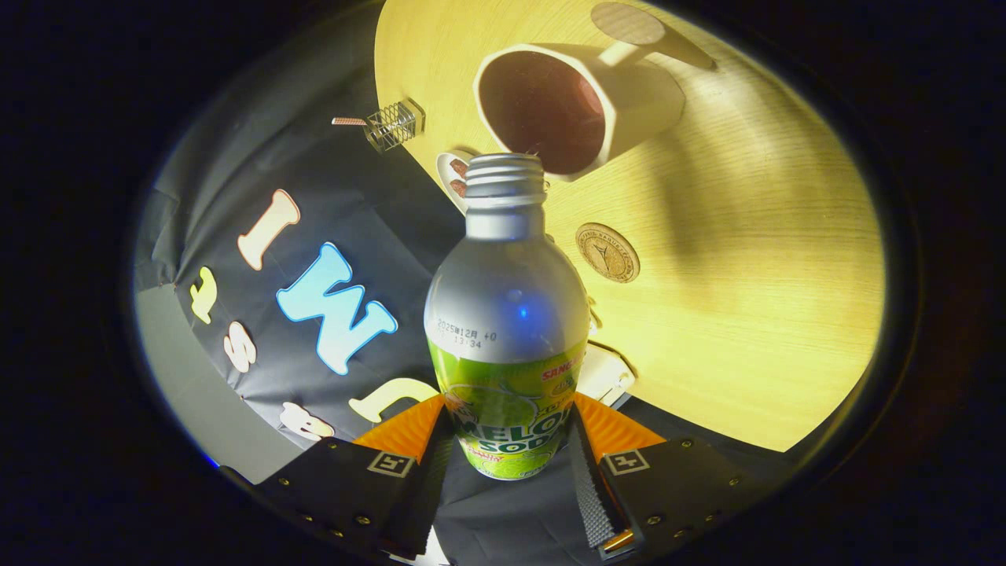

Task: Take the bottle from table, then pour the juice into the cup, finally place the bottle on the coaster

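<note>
My gripper (509, 440) is shut on a silver bottle (507, 314) with a green melon-soda label, both fingers pressing its lower body. The whole view is rolled over, so the bottle is tilted and its uncapped threaded mouth (505, 174) sits right at the rim of a white mug (578, 106). The mug's inside looks dark, and no stream of juice can be made out. A small round cork coaster (607, 251) lies on the wooden table (747, 275), just beside the bottle's shoulder and below the mug.
A second round coaster (627, 23) lies beyond the mug's handle. A small white dish (453, 177) peeks out behind the bottle's neck at the table edge. A wire holder (391, 124) hangs on the black cloth wall. A white object (605, 373) lies by the right finger.
</note>
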### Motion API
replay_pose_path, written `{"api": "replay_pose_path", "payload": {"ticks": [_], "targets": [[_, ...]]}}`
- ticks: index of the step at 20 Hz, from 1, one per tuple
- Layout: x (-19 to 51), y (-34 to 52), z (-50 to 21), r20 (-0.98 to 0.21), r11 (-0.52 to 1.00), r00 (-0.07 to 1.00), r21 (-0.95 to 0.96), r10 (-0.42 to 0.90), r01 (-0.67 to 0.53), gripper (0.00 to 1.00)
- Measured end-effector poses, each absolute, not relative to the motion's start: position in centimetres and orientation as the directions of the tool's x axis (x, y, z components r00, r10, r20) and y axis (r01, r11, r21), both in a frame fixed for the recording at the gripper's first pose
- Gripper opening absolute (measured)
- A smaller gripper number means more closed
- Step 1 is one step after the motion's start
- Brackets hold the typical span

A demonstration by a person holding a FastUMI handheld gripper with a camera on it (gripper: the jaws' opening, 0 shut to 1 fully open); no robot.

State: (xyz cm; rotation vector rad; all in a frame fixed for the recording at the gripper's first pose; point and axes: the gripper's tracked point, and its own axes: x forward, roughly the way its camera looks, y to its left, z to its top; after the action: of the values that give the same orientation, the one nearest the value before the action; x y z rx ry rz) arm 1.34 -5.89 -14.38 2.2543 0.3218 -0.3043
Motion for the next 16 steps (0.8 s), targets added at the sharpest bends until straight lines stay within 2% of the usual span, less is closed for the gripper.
{"api": "replay_pose_path", "payload": {"ticks": [9,16], "targets": [[0.1,-6.0,-18.2,-0.444,-0.413,0.893,0.801,0.076,0.434,0.72],[-1.3,-5.5,-21.0,-0.512,-0.100,0.856,0.850,0.067,0.517,0.72]]}}
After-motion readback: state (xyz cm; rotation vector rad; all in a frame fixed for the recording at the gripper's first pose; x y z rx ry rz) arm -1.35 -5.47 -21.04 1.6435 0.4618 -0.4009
